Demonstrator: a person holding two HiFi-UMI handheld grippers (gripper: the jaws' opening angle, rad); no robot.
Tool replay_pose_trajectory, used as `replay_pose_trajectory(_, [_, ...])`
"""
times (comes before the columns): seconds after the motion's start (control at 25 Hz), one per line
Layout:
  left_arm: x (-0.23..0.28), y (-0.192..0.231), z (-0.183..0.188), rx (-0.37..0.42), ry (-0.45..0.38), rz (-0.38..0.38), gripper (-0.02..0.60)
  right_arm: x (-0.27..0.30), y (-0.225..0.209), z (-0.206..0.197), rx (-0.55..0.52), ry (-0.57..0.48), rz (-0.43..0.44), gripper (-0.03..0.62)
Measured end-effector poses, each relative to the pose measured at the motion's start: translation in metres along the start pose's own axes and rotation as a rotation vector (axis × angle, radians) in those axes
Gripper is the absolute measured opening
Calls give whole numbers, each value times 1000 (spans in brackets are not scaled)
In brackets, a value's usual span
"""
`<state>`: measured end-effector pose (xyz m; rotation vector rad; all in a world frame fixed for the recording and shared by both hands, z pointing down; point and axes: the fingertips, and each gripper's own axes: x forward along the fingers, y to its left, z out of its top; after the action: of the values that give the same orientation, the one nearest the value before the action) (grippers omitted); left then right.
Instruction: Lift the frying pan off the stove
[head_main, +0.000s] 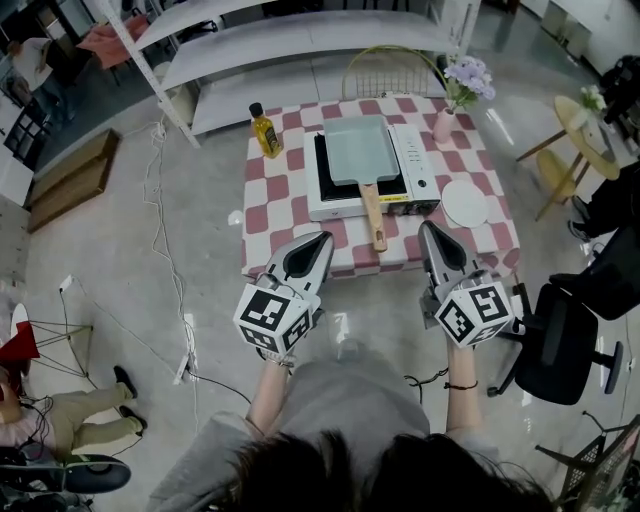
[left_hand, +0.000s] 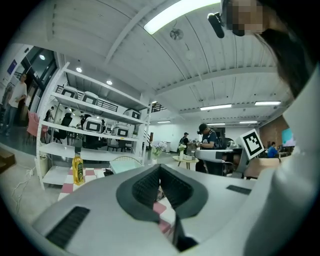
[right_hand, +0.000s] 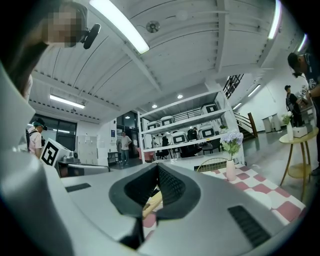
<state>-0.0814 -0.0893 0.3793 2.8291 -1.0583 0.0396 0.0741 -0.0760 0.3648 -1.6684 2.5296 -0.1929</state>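
A rectangular grey-green frying pan (head_main: 356, 149) sits on a white portable stove (head_main: 412, 163) on the checkered table (head_main: 278, 205); its wooden handle (head_main: 373, 216) points toward me. The left gripper (head_main: 322, 238) hovers shut at the table's near edge, left of the handle. The right gripper (head_main: 426, 229) is shut too, right of the handle. Neither touches the pan. In the left gripper view the shut jaws frame a strip of tablecloth (left_hand: 161, 208). A bit of the wooden handle (right_hand: 151, 204) shows past the closed jaws in the right gripper view.
An oil bottle (head_main: 265, 131) stands at the table's back left, a pink vase with flowers (head_main: 445, 123) at the back right, a white plate (head_main: 465, 203) to the right of the stove. A black office chair (head_main: 560, 330) is at my right, cables (head_main: 160, 230) lie on the floor left.
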Motion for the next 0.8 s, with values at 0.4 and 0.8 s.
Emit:
replay_pose_trajectory(0.4, [17,15,-12,-59,54,-9,26,28,-9,-6,18,42,2,23])
replay_pose_trajectory(0.8, [42,25,-20,-116,86,30,26,55,-35,-11,58,93,58,21])
